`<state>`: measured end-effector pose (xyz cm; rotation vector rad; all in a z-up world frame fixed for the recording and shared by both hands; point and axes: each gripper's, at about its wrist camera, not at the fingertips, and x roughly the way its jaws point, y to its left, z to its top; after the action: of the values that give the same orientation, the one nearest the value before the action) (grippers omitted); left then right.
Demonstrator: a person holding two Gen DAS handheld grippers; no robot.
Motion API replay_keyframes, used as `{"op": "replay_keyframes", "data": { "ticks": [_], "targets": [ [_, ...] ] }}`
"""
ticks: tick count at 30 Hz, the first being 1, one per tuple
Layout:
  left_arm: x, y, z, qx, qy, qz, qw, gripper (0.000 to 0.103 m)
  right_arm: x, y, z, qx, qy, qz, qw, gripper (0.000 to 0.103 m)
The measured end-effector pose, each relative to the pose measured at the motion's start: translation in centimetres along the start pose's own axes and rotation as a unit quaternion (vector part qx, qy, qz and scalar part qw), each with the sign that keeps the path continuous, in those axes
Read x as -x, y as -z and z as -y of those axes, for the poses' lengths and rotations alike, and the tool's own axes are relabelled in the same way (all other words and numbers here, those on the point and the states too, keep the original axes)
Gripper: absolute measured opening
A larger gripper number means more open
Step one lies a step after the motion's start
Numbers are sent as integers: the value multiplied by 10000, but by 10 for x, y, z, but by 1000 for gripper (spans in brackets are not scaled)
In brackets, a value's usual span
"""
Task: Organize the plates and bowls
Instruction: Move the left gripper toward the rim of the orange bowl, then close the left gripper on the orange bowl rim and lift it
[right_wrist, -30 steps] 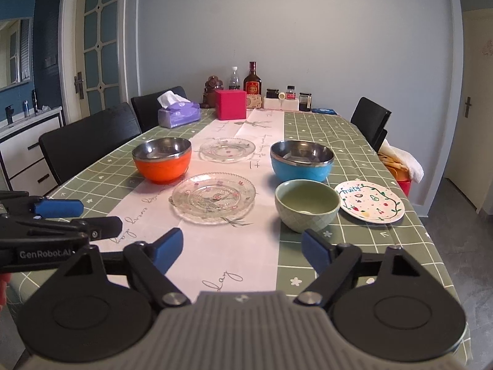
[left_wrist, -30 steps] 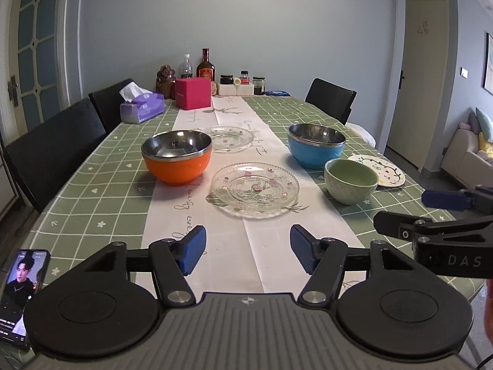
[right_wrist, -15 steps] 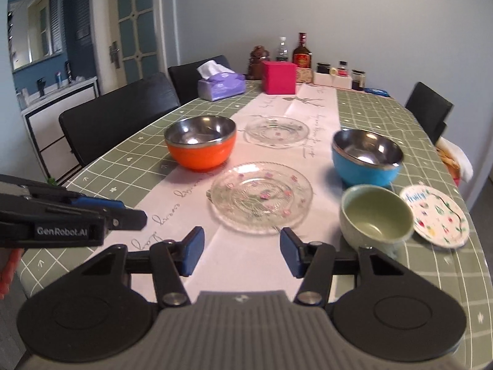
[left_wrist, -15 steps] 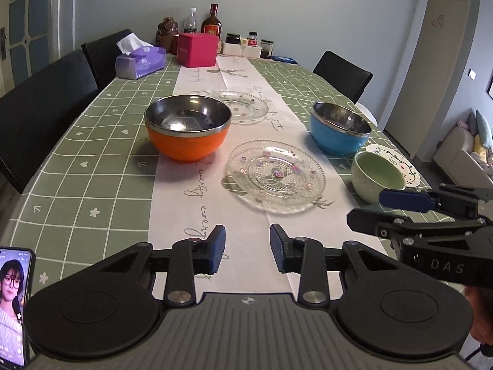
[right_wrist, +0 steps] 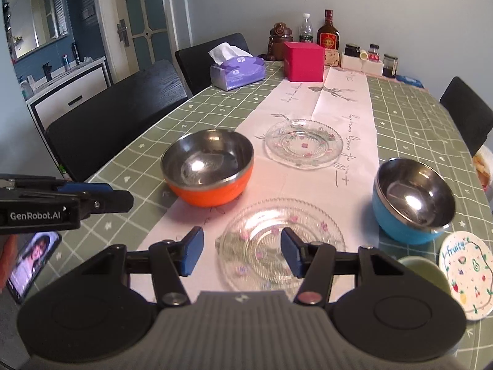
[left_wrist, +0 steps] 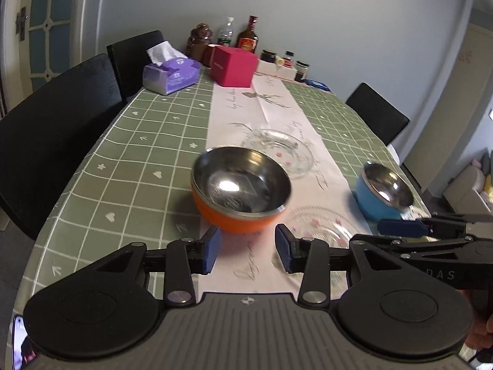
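Observation:
An orange bowl [left_wrist: 240,194] with a steel inside stands on the table just beyond my open, empty left gripper [left_wrist: 248,251]. It also shows in the right wrist view [right_wrist: 209,166]. My right gripper [right_wrist: 242,251] is open and empty above the near glass plate [right_wrist: 277,240]. A second glass plate [right_wrist: 303,146] lies farther back. A blue bowl [right_wrist: 413,200] stands at the right. A green bowl [right_wrist: 423,269] and a painted fruit plate [right_wrist: 465,274] sit near the right edge, the bowl partly hidden by my gripper.
A tissue box [right_wrist: 237,69], a pink box [right_wrist: 303,61], bottles [right_wrist: 328,34] and jars stand at the table's far end. Black chairs [right_wrist: 117,117] line the left side. A phone [right_wrist: 30,262] lies at the near left edge.
Both grippers have moved forward over the table. The left gripper opened wider and now faces the orange bowl. The right gripper opened wider and is over the near glass plate.

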<state>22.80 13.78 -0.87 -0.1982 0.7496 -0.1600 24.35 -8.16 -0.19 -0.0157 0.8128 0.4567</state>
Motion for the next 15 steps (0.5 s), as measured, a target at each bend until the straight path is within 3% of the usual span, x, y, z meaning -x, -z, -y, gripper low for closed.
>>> {"op": "replay_keyframes", "data": {
  "ticks": [9, 15],
  "targets": [
    [-64, -35, -33, 498, -247, -438, 9975, 48, -68, -50, 19, -1122, -317, -654, 9910, 47],
    [-94, -42, -46, 700, -325, -655, 9949, 38, -107, -61, 25, -1484, -425, -1010, 9828, 35]
  ]
}}
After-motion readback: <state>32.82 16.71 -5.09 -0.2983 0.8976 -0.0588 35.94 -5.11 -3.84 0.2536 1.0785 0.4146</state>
